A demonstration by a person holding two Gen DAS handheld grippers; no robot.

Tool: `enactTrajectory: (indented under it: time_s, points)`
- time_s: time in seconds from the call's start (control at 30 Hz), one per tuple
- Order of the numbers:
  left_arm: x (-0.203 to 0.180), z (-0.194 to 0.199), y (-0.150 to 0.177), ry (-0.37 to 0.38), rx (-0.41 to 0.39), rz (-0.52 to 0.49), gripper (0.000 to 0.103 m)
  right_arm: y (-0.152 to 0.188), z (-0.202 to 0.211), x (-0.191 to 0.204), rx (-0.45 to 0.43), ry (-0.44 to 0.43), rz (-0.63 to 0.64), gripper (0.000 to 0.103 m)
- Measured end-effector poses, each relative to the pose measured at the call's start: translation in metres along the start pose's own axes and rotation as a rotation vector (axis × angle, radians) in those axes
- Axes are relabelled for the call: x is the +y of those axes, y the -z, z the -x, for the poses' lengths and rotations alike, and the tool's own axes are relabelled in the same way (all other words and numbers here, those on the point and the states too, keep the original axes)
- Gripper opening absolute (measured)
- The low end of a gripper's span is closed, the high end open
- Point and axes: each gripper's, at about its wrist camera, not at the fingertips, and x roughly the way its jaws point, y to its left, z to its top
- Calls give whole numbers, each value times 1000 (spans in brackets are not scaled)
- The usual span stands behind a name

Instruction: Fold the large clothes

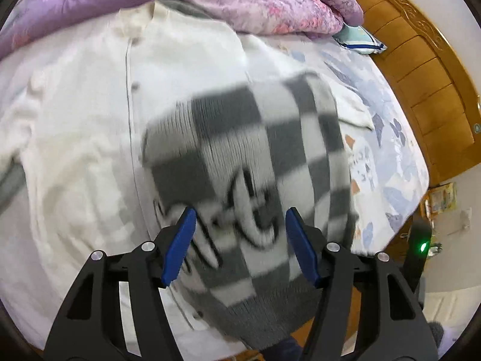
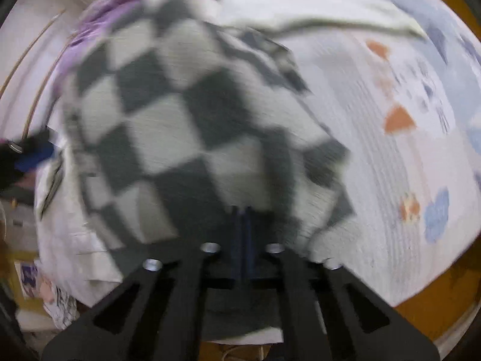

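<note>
A grey-and-white checkered knit sweater (image 1: 249, 162) lies partly over a white buttoned cardigan (image 1: 90, 126) on the bed. My left gripper (image 1: 239, 213) is open, its blue pads (image 1: 183, 240) apart just above the sweater's black lettering, holding nothing. In the right wrist view the sweater (image 2: 180, 120) is blurred and fills the middle. My right gripper (image 2: 243, 219) is shut on the sweater's grey hem. The left gripper (image 2: 27, 156) shows at the far left edge of that view.
A purple and pink floral quilt (image 1: 255, 3) is heaped at the bed's far side. A blue-patterned sheet (image 1: 381, 138) covers the bed on the right. A wooden headboard (image 1: 427, 69) stands at the right. The white cardigan's edge (image 2: 315, 18) lies beyond the sweater.
</note>
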Motion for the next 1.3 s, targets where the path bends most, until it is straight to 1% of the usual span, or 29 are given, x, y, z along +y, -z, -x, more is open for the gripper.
enactTrajectory:
  time_s: [0.07, 0.13, 0.17, 0.23, 0.3, 0.47, 0.57, 0.6, 0.63, 0.7, 0.77, 0.83, 0.87, 0.9, 0.93, 0.97, 1.0, 1.07, 1.1, 1.13, 1.17, 1.23, 1.27, 1.3]
  points:
    - [0, -11, -19, 7, -10, 13, 63, 1, -2, -11, 16, -13, -21, 0]
    - [1, -33, -34, 9, 33, 22, 63, 1, -4, -11, 22, 9, -2, 0]
    - [-2, -47, -42, -2, 57, 12, 63, 1, -6, -12, 26, 16, 7, 0]
    - [-9, -62, -50, -23, 86, -25, 63, 1, -12, -15, 29, 32, 8, 0]
    - [-17, -77, -58, -34, 111, -52, 63, 0, -20, -22, 33, 27, -16, 0]
    - [-21, -108, -70, -69, 161, -59, 63, -4, -31, -25, 38, 18, -37, 0]
    - [-23, -116, -73, -81, 169, -65, 64, -9, -34, -30, 51, -17, -74, 0]
    - [-23, -116, -74, -76, 167, -63, 64, -9, -34, -34, 56, -42, -98, 0]
    - [-22, -115, -73, -66, 162, -61, 66, -11, -33, -38, 58, -65, -117, 0]
    - [-15, -102, -68, -16, 118, -30, 70, -11, -28, -46, 60, -113, -160, 0]
    - [-10, -82, -58, 20, 59, -4, 70, -7, -21, -50, 55, -156, -191, 0]
    - [-3, -57, -41, 43, -29, 24, 71, -3, -9, -53, 30, -174, -210, 2]
    - [3, -40, -27, 30, -92, 41, 72, 2, -2, -53, 11, -176, -220, 3]
    - [8, -29, -12, 8, -131, 56, 72, 6, 2, -53, 2, -166, -224, 4]
    - [15, -21, 6, -19, -149, 89, 72, 11, 4, -55, -9, -161, -224, 5]
    - [22, -17, 26, -30, -150, 135, 72, 15, 6, -52, -17, -158, -225, 12]
    - [29, -16, 41, -33, -140, 173, 72, 19, 7, -52, -22, -157, -230, 21]
    - [41, -22, 80, -31, -94, 250, 72, 27, 11, -55, -34, -137, -245, 29]
    - [43, -28, 96, -40, -74, 270, 72, 23, 7, -54, -31, -100, -252, 41]
    - [43, -33, 106, -45, -54, 278, 72, 28, 7, -55, -32, -43, -255, 50]
    - [42, -42, 119, -40, -27, 293, 72, 30, 7, -58, -43, -11, -259, 61]
    - [40, -56, 134, -24, -2, 317, 72, 37, 0, -63, -35, -46, -291, 63]
    - [38, -65, 141, -1, 12, 327, 72, 40, -6, -66, -22, -67, -318, 63]
    - [36, -70, 144, 4, 16, 334, 72, 41, -12, -73, -13, -104, -361, 63]
